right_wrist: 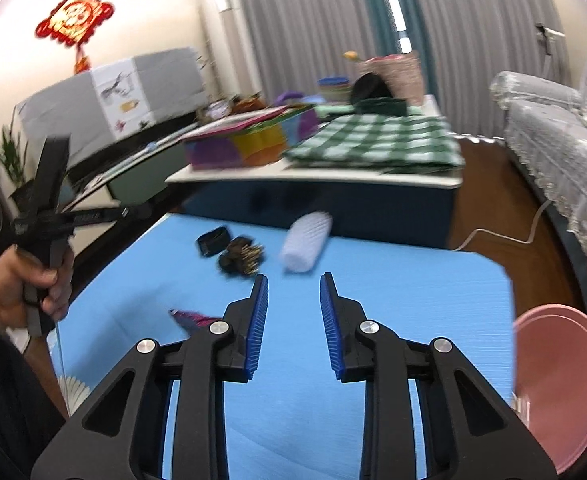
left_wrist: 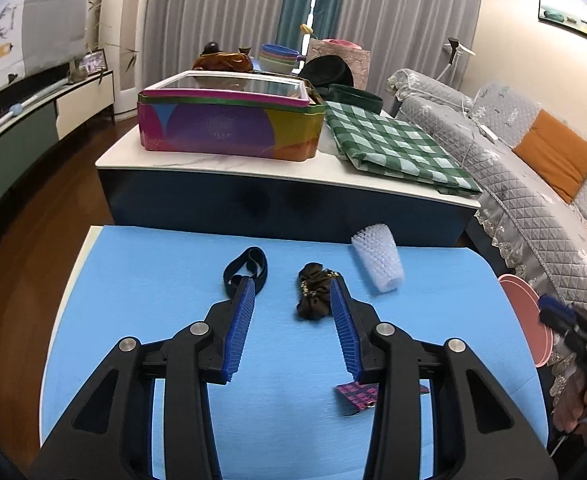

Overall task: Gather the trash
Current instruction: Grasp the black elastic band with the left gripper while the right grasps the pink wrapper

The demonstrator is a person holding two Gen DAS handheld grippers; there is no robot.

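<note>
Four loose items are laid out on the blue mat (left_wrist: 133,320), presumably spread apart so that each can be picked singly. One black strap (left_wrist: 245,270) is seen at about 11 o'clock of the mat's middle in the left wrist view, one brown scrunchie (left_wrist: 313,294) at 12 o'clock, one white foam sleeve (left_wrist: 377,262) at 1 o'clock, and one pink wrapper (left_wrist: 353,394) at 5 o'clock, partly hidden under the right finger of the left gripper (left_wrist: 293,294). One pink bin (right_wrist: 561,380) is set off the mat's edge at 3 o'clock in the right wrist view, most likely placed there to receive the trash.

The left gripper is held low over the mat with its fingers apart and nothing clamped. The scrunchie lies just inside its right fingertip and the strap at its left fingertip; whether either is touched cannot be told.

The right gripper (right_wrist: 293,280) is also held with its fingers apart and empty, bare mat showing between them. It is pointed toward the foam sleeve at 12 o'clock, which is likely its target. The sleeve is not yet reached.

Two grippers are counted, each carried by a hand; one hand (right_wrist: 21,280) is visible.
</note>
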